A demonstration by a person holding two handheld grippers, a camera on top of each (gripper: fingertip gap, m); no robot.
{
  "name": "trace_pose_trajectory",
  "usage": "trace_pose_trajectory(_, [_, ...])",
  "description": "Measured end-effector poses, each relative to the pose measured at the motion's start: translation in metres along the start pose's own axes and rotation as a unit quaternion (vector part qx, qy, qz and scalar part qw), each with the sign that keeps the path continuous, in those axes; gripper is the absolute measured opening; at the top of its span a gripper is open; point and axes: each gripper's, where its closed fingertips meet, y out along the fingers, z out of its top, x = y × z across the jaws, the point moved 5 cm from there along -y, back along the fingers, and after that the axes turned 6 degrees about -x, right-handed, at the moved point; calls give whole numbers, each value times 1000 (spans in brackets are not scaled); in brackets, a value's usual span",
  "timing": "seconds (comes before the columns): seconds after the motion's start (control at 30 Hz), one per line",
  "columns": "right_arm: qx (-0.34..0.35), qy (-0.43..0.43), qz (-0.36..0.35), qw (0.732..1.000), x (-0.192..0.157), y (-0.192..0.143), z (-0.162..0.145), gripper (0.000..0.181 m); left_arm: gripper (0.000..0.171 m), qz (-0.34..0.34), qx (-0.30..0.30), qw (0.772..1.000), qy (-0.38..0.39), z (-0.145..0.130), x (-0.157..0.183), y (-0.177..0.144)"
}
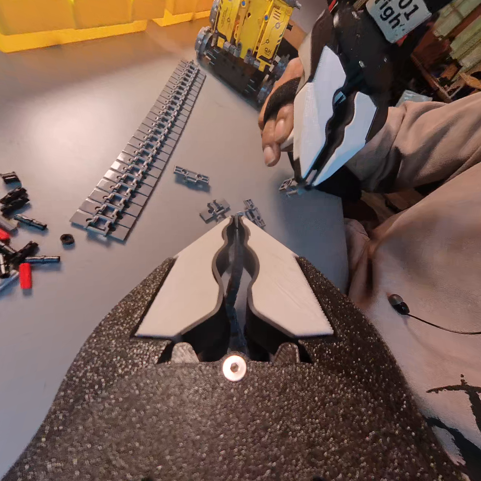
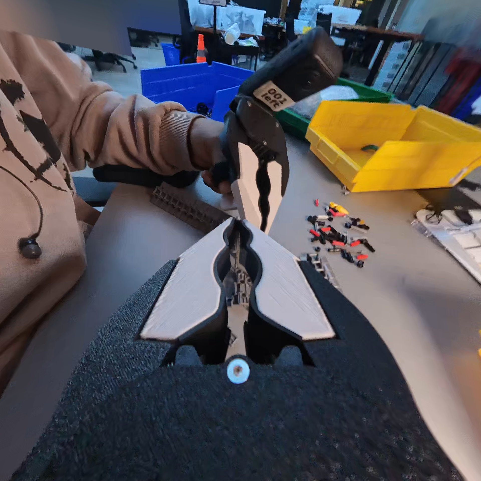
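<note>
Right now my left gripper (image 1: 236, 217) jaws pinch a thin grey track link (image 1: 253, 212) beside the long track strip (image 1: 141, 153) on the counter (image 1: 65, 125). My right gripper (image 2: 238, 221) jaws are closed on another small link. They look light, hard and slippery, so I hold the flat sides.

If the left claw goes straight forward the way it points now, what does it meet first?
Probably the small grey track link lying on the table just past the left claw. It appears to touch the tips already, though depth is unclear. Another loose link lies slightly left.
</note>
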Motion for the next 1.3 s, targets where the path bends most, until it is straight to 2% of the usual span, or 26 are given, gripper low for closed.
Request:
trace_pose_trajectory(0.13, [-62, 84, 16, 994, 9, 4, -30, 0, 2, -16, 4, 1000, -8, -1, -3, -1])
trace_pose_trajectory(0.23, [-100, 106, 16, 989, 12, 11, -43, 3, 2, -25, 4, 1000, 1, -2, 0, 1])
trace_pose_trajectory(0.33, [-135, 106, 3, 985, 14, 15, -54, 14, 2, -34, 10, 999, 4, -2, 2, 1])
trace_pose_trajectory(0.47, [-98, 111, 3, 989, 15, 13, -44, 18, 2, -46, 17, 999, 9, -1, 5, 0])
trace_pose_trajectory(0.6, [-48, 142, 45, 988, 8, 13, -31, 22, 3, -65, 25, 997, 19, 1, 12, 2])
trace_pose_trajectory(0.7, [-47, 145, 67, 986, 1, 20, -30, 20, 3, -70, 24, 997, 26, 2, 16, 4])
trace_pose_trajectory(0.77, [-59, 131, 46, 989, 2, 22, -33, 7, 3, -67, 20, 997, 33, 0, 15, 5])
trace_pose_trajectory(1.0, [-43, 149, 52, 987, 5, 16, -31, 6, 11, -75, 27, 996, 45, -1, 16, 0])
trace_pose_trajectory(1.3, [-15, 168, 70, 983, 8, 10, -28, 6, 3, -82, 34, 995, 54, 1, 18, -1])
